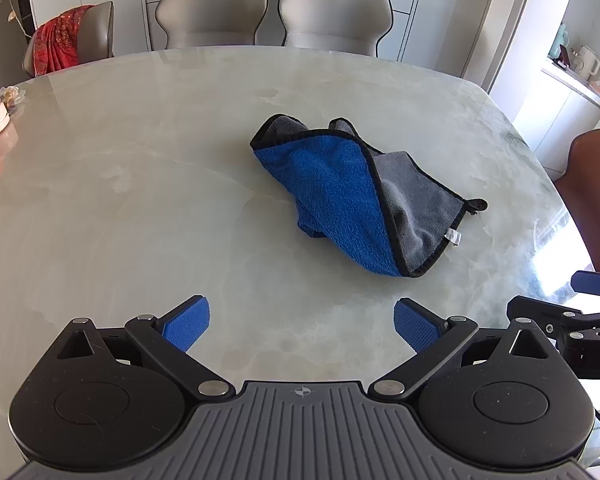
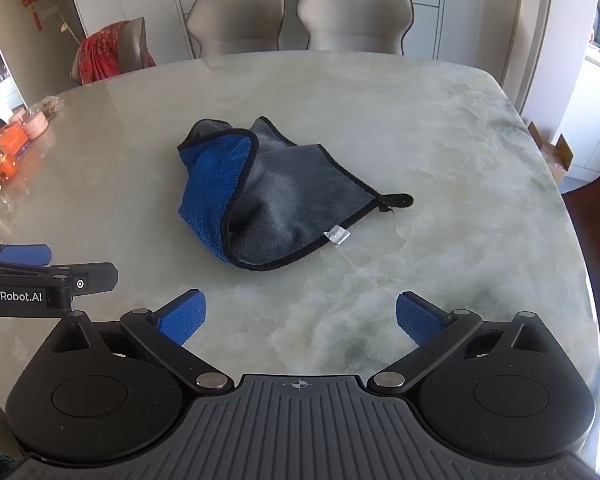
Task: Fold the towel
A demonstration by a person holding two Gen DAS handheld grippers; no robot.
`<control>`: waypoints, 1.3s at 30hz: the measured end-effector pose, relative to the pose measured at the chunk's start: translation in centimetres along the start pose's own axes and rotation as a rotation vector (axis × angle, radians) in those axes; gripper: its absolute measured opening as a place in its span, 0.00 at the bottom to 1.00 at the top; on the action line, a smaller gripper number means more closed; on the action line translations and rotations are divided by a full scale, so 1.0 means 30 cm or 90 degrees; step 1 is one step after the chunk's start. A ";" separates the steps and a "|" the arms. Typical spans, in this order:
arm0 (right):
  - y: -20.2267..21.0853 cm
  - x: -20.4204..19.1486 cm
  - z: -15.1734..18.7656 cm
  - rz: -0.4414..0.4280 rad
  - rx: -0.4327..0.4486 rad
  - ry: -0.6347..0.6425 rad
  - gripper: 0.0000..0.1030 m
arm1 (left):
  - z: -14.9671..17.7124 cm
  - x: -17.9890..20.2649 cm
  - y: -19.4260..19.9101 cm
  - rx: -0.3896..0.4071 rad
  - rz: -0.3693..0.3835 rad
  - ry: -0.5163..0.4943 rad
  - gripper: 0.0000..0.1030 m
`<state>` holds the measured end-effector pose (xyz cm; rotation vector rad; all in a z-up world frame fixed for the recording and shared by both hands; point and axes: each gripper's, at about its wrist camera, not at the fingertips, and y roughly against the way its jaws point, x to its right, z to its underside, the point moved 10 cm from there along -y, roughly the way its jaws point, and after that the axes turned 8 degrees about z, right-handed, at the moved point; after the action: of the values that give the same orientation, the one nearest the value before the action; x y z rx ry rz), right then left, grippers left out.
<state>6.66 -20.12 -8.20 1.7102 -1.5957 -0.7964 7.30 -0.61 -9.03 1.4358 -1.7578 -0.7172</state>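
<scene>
A crumpled towel [image 1: 352, 196] [image 2: 276, 200], blue on one side and grey on the other with black trim, lies bunched on the marble table [image 1: 140, 200] [image 2: 440, 160]. A white label and a black hanging loop sit at its right corner. My left gripper [image 1: 302, 326] hovers open over the table, short of the towel, nothing between its blue pads. My right gripper [image 2: 300, 320] is open too, just short of the towel's near edge. Each view catches the other gripper at its side edge.
Two grey chairs [image 1: 272, 12] stand at the far side; another chair [image 1: 72, 36] carries a red cloth. Small jars and boxes [image 2: 12, 148] crowd the table's left edge. A brown chair [image 1: 592, 184] stands at the right. Bare table surrounds the towel.
</scene>
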 end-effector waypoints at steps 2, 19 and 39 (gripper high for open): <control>-0.006 0.010 -0.007 -0.009 0.008 -0.014 1.00 | -0.015 -0.004 -0.001 0.004 -0.002 0.000 0.98; -0.096 0.026 -0.190 -0.054 0.050 -0.013 1.00 | -0.244 0.020 -0.076 0.050 0.001 -0.053 0.98; -0.383 0.050 -0.287 -0.129 0.060 -0.001 0.99 | -0.406 0.101 -0.430 -0.004 0.012 -0.178 0.96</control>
<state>20.49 -20.67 -12.25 1.9628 -1.4969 -0.8314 24.26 -5.95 -11.84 1.3639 -1.9740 -0.9514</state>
